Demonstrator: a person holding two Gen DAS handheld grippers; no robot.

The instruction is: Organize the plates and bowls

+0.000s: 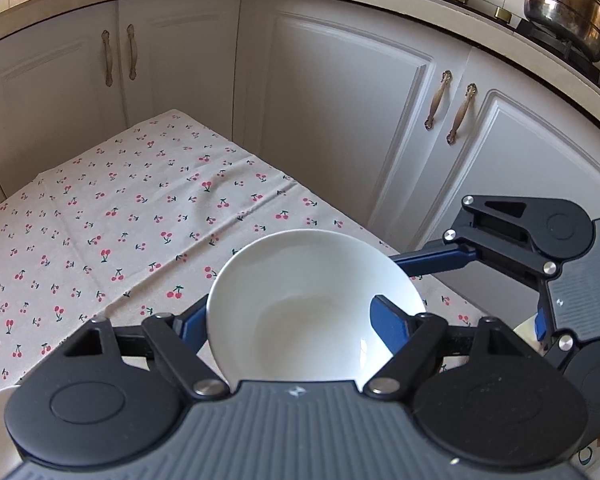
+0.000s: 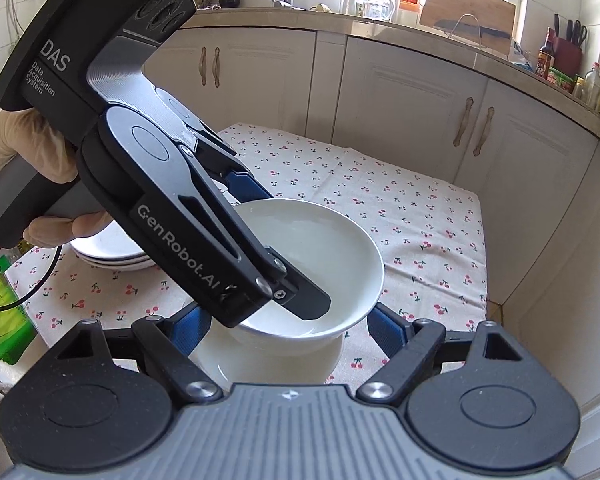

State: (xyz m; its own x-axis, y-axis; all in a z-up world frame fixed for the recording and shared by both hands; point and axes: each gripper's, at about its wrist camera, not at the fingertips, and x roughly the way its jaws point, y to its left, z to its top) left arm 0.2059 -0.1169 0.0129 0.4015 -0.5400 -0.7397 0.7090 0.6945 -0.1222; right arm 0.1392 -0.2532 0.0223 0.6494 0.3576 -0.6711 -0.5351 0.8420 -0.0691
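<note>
A white bowl point(image 1: 300, 320) hangs over the cherry-print tablecloth point(image 1: 120, 220) with my left gripper point(image 1: 290, 312) shut on it. One finger is outside the left wall and the other inside the bowl. In the right wrist view the same bowl point(image 2: 340, 248) sits just above a second white bowl point(image 2: 272, 360). My right gripper point(image 2: 288, 314) has a blue pad point(image 2: 388, 332) on each side of that lower bowl and holds it. The upper bowl hides the lower bowl's rim. A gloved hand point(image 2: 12, 148) carries the left gripper.
A stack of white plates point(image 2: 112, 252) stands on the table behind the left gripper. A green packet point(image 2: 4, 312) lies at the table's left edge. White cabinets point(image 1: 340, 100) close in past the far table edge. A steel pot point(image 1: 568, 12) sits on the stove above.
</note>
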